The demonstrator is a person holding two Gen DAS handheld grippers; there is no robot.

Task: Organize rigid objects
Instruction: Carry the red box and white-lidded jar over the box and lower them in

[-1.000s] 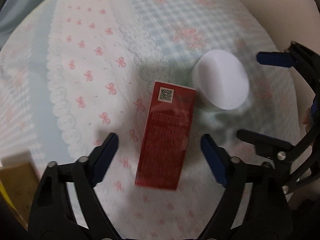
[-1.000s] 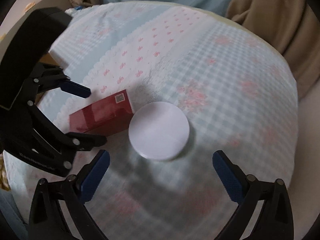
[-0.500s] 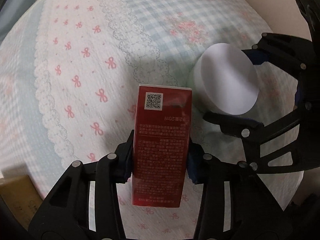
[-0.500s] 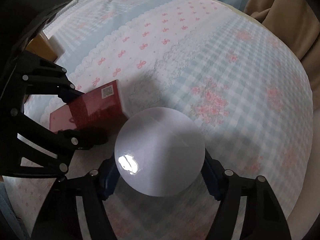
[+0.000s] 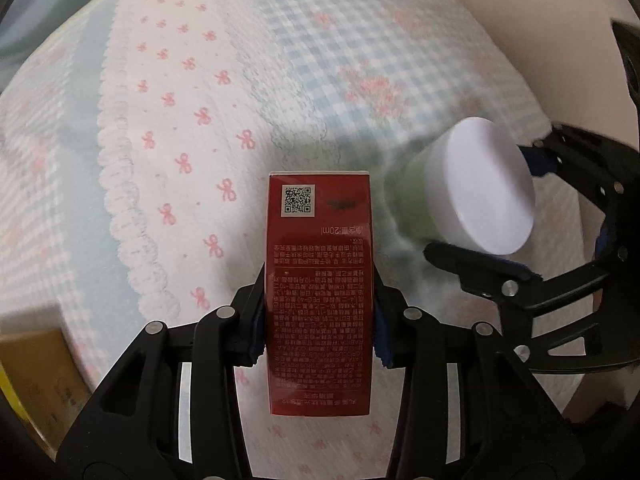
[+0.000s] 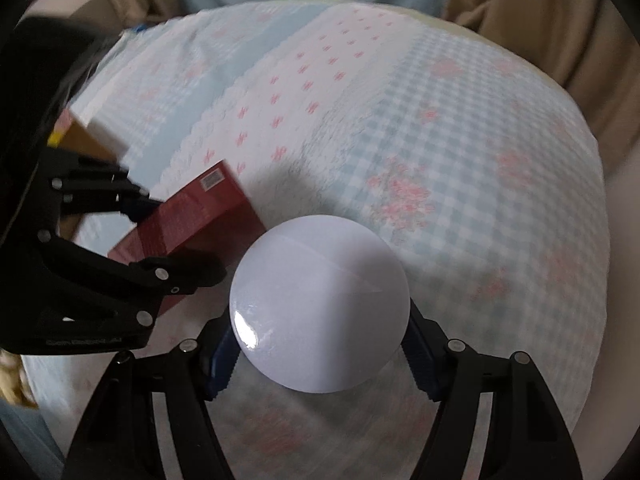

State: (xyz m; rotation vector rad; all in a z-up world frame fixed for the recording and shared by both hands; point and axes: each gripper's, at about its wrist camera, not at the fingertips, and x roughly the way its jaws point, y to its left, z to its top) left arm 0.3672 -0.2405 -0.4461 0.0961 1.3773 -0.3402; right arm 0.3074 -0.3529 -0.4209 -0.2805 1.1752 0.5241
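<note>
Red cardboard box (image 5: 320, 300), likely light and crushable, sits clenched by its long sides between the left gripper (image 5: 319, 330) fingers, its long axis running straight ahead past them. White-lidded jar (image 6: 319, 304), seemingly rigid but slick, lid-up, fills the right gripper (image 6: 320, 354) fingers, clamped.

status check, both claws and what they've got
Left claw shut on red cardboard box. Right claw shut on white round-lidded jar. Nothing in the way.
</note>
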